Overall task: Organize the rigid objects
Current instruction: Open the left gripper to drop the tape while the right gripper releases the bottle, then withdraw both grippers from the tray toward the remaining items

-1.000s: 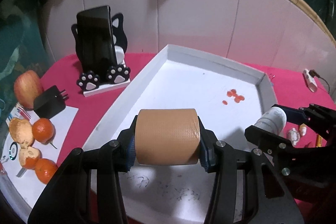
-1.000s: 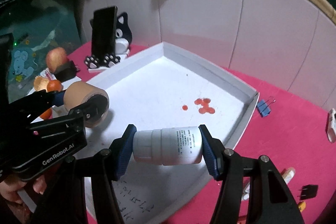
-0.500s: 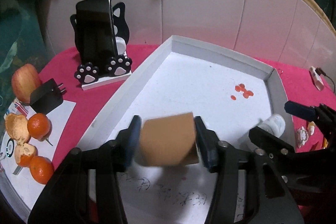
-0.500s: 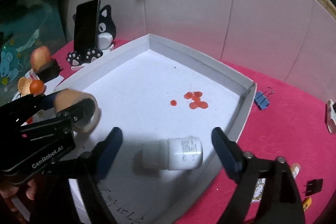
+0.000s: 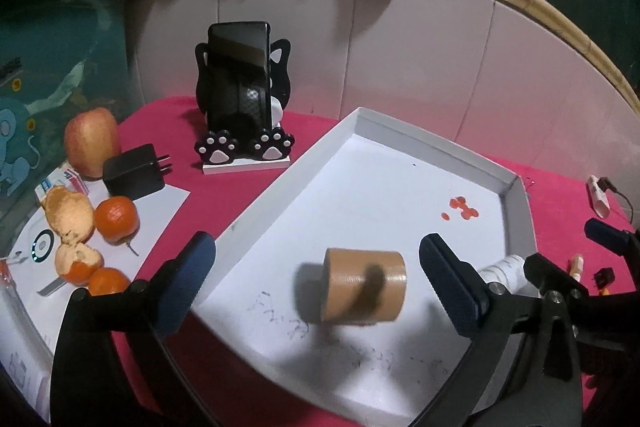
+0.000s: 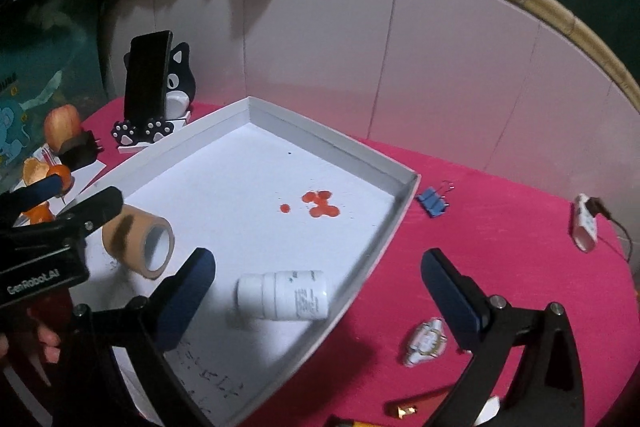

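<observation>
a roll of tan tape [image 5: 363, 283] is seen lying on its side on the floor of a shallow white tray [image 5: 404, 131], its curved band turned up and its open core facing sideways; in the right wrist view the pale inner ring of the core is shown. a dark shadow is cast across its band. a white bottle [image 6: 282, 294] with a ribbed white cap and a printed label is laid on its side near the tray's right wall, well apart from the roll. neither is touched by anything. red blotches are marked on the tray floor beyond both.
</observation>
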`<action>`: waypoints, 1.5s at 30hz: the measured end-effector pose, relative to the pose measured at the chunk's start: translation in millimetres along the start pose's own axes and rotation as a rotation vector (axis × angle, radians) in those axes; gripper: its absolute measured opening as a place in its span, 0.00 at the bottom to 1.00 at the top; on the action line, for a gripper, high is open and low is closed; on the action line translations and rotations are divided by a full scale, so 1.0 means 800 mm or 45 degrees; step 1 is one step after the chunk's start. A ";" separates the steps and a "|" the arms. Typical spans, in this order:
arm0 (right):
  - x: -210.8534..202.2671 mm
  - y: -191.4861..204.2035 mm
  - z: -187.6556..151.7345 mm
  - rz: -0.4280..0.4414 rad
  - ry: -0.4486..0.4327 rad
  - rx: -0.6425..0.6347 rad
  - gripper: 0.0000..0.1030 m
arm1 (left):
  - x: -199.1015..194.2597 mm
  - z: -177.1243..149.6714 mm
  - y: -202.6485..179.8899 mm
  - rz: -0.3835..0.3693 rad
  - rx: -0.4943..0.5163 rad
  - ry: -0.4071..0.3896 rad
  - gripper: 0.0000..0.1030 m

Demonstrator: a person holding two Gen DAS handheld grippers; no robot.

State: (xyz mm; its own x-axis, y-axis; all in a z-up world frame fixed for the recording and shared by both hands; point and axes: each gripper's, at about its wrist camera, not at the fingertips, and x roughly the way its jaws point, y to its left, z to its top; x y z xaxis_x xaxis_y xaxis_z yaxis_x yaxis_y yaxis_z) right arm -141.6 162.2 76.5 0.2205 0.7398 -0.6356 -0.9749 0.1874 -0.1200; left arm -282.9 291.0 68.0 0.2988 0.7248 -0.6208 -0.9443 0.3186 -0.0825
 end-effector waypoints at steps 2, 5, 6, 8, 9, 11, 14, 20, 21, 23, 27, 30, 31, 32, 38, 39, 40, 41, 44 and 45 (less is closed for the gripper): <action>-0.006 -0.001 -0.002 -0.029 -0.008 -0.005 1.00 | -0.006 -0.005 -0.003 -0.004 0.013 0.001 1.00; -0.014 -0.005 -0.007 -0.057 -0.019 -0.009 1.00 | -0.014 -0.012 -0.008 -0.019 0.030 0.004 1.00; -0.017 -0.006 -0.008 -0.061 -0.022 -0.009 1.00 | -0.016 -0.014 -0.010 -0.022 0.035 0.006 1.00; -0.022 -0.009 -0.010 -0.066 -0.027 -0.002 1.00 | -0.020 -0.018 -0.014 -0.026 0.044 0.012 1.00; -0.025 -0.012 -0.011 -0.067 -0.029 0.003 1.00 | -0.022 -0.019 -0.017 -0.028 0.048 0.012 1.00; -0.030 -0.015 -0.014 -0.074 -0.037 0.010 1.00 | -0.026 -0.022 -0.023 -0.031 0.061 0.012 1.00; -0.038 -0.022 -0.018 -0.085 -0.049 0.019 1.00 | -0.033 -0.025 -0.033 -0.044 0.089 0.007 1.00; -0.054 -0.040 -0.027 -0.109 -0.070 0.052 1.00 | -0.044 -0.034 -0.055 -0.087 0.158 0.004 1.00; -0.055 -0.043 -0.027 -0.110 -0.071 0.056 1.00 | -0.046 -0.035 -0.058 -0.092 0.167 0.004 1.00; -0.060 -0.050 -0.029 -0.115 -0.077 0.066 1.00 | -0.049 -0.037 -0.066 -0.103 0.187 0.008 1.00; -0.074 -0.073 -0.036 -0.125 -0.101 0.111 1.00 | -0.074 -0.031 -0.085 -0.201 0.196 0.032 1.00; -0.092 -0.113 -0.045 -0.151 -0.135 0.209 1.00 | -0.124 -0.015 -0.112 -0.443 0.207 0.049 1.00; -0.102 -0.139 -0.052 -0.178 -0.150 0.278 1.00 | -0.148 -0.006 -0.127 -0.552 0.216 0.062 1.00; -0.109 -0.157 -0.059 -0.202 -0.156 0.324 1.00 | -0.167 0.001 -0.139 -0.627 0.229 0.073 1.00; -0.136 -0.265 -0.116 -0.357 -0.096 0.602 1.00 | -0.316 0.011 -0.262 -1.179 0.500 0.169 1.00; -0.138 -0.278 -0.127 -0.368 -0.075 0.639 1.00 | -0.338 0.004 -0.281 -1.271 0.566 0.196 1.00; -0.139 -0.285 -0.136 -0.373 -0.059 0.666 1.00 | -0.354 -0.003 -0.293 -1.339 0.615 0.217 1.00; -0.140 -0.290 -0.143 -0.378 -0.046 0.683 1.00 | -0.372 -0.011 -0.307 -1.423 0.671 0.244 1.00; -0.134 -0.295 -0.162 -0.377 0.009 0.699 1.00 | -0.409 -0.027 -0.335 -1.614 0.782 0.308 1.00; -0.131 -0.294 -0.166 -0.372 0.024 0.700 1.00 | -0.412 -0.026 -0.340 -1.651 0.794 0.321 1.00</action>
State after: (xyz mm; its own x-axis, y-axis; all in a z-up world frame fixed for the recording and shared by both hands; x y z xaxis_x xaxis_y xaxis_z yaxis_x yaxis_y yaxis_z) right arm 60.8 -45.5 70.2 0.4703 0.5974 -0.6496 -0.7152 0.6892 0.1160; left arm -127.1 -47.3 279.1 0.7824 -0.3739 -0.4980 0.1943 0.9063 -0.3752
